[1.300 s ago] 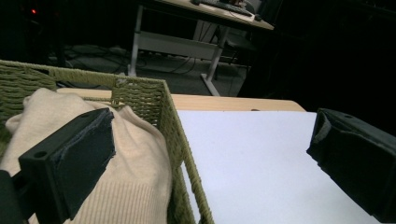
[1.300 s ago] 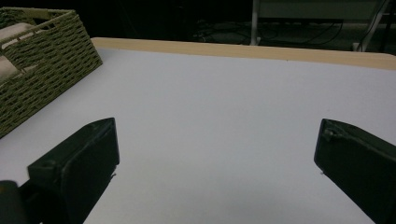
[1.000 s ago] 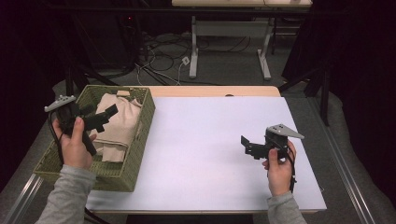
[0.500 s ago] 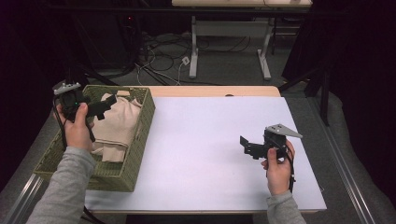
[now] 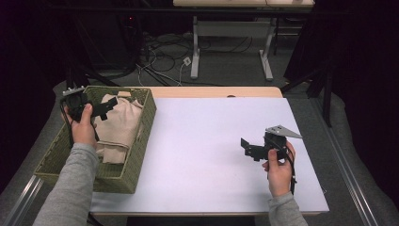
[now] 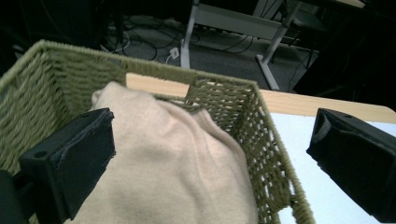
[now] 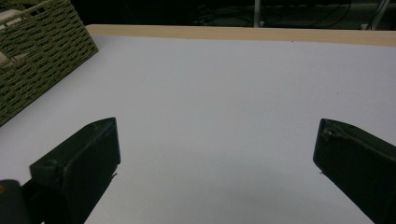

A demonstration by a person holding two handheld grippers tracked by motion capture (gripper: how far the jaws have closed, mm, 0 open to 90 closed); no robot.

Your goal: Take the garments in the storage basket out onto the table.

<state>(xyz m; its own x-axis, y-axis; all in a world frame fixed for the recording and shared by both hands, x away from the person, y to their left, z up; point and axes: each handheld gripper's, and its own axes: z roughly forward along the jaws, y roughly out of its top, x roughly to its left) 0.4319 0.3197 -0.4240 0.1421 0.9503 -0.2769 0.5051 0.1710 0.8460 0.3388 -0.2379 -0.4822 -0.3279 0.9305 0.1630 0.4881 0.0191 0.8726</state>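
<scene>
A beige folded cloth (image 5: 116,128) (image 6: 177,163) lies inside a green woven basket (image 5: 143,136) (image 6: 243,112) at the table's left. My left gripper (image 5: 107,106) (image 6: 210,168) hovers over the basket's far left part, above the cloth, jaws wide apart and holding nothing. My right gripper (image 5: 249,147) (image 7: 217,172) is held just above the white table surface (image 5: 202,141) at the right, pointing left, open and empty.
The basket (image 7: 37,51) stands far off to the left in the right gripper view. A wooden table edge (image 5: 211,92) runs along the back. Beyond it the floor holds cables and a desk frame (image 5: 230,47).
My left gripper has moved away from me toward the basket's far left corner, staying open. The right gripper has stayed in place.
</scene>
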